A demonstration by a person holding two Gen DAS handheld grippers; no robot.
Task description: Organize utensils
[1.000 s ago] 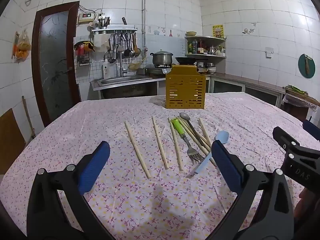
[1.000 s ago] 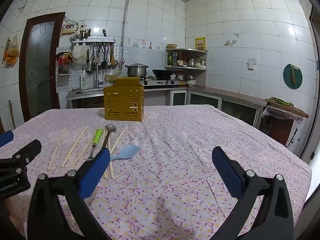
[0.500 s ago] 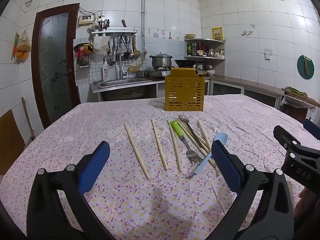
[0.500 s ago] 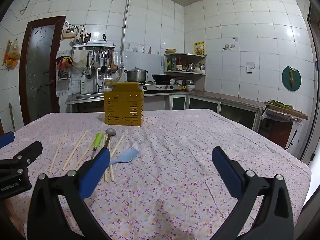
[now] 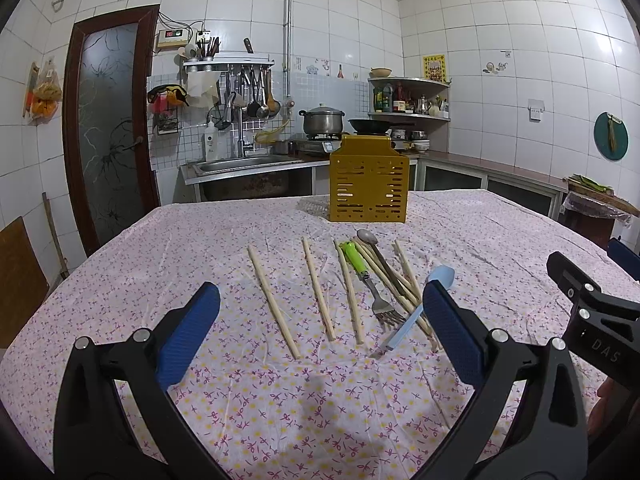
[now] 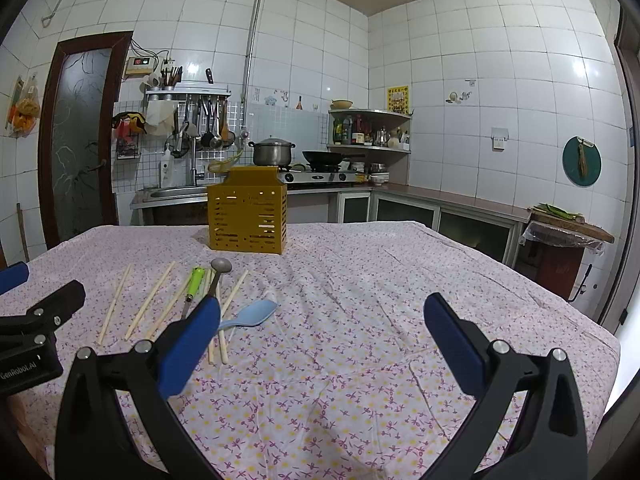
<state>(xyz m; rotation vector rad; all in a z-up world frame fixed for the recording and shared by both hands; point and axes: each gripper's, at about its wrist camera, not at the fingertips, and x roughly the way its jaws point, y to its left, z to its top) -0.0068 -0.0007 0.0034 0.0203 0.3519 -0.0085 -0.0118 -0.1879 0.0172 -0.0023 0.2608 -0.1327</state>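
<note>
Little has changed over the last second: in both wrist views the yellow rack (image 5: 368, 179) is seen slightly lower in frame than before, so both tools appear to have been tilted or raised a touch, and nothing on the bench (image 5: 160, 264) has been moved. The left gripper (image 5: 320, 334) is held above the cloth with its jaws spread wide and nothing between them; the right gripper (image 6: 322, 338) is likewise released and empty.

The utensils are laid just in front of the rack, untouched. 3 chopsticks (image 5: 273, 300) are set apart on the left side of that group. Nearer the rack's right half, a green-handled fork (image 5: 366, 276), a metal spoon (image 5: 376, 252) and more chopsticks are crossed in a loose pile, with a light blue spoon (image 5: 420, 304) at its near right edge.

No utensil has been lifted yet, so the sorting is judged not begun. The separate chopsticks look the easiest first pick; the crossed pile could be disturbed by a careless grab.
</note>
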